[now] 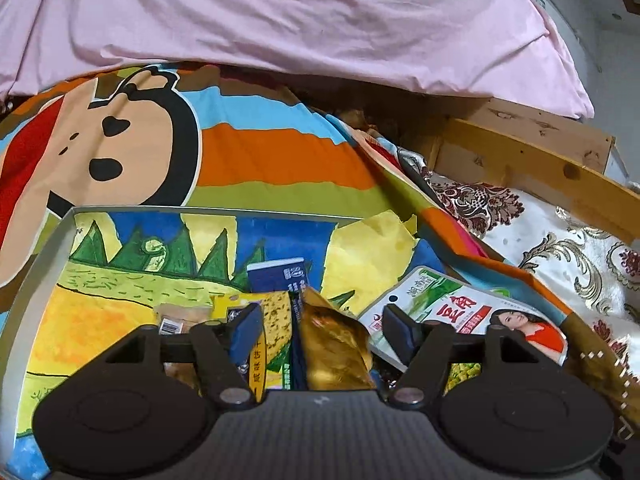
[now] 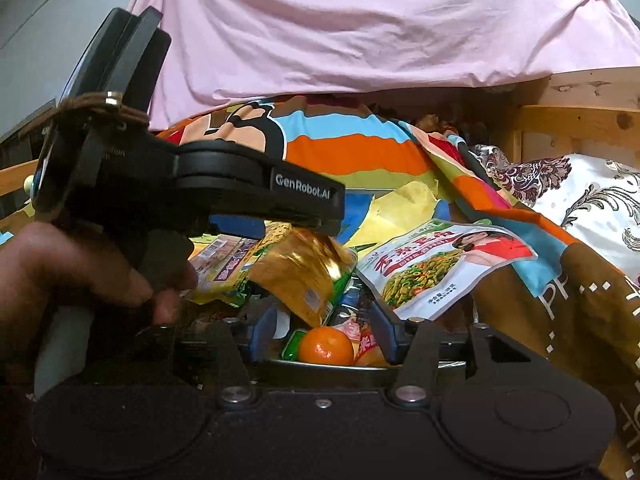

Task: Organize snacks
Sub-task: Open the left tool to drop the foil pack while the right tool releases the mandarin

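While the jaws of the left gripper (image 1: pixel 320 330) stand spread, a gold foil packet (image 1: pixel 334 344) rises between them with a gap showing on either side, so nothing is pinched; my guess is the packet is either about to be taken or has only just been set into the pile. Just left of it in that frame stands a yellow corn-print packet (image 1: pixel 276 320), with a dark blue box (image 1: pixel 276 274) behind. At lower right lies a white and green bean packet (image 1: pixel 468 312), flat and tilted over the edge of the heap. All of this sits on a tray (image 1: pixel 52 248) with a painted landscape on its floor, which itself rests on a bed under a cartoon-print blanket (image 1: pixel 160 136).

From the right wrist, the right gripper (image 2: pixel 322 330) also has its jaws parted, closing on nothing. Between them, at the lower middle of the frame, a small orange (image 2: pixel 326 346) sits just behind a metal rim (image 2: pixel 320 366) among more wrappers; whether the pads touch those wrappers I cannot tell. The snacks look gathered into one spot for sorting. A pink sheet (image 2: pixel 360 32) fills the top of the frame.
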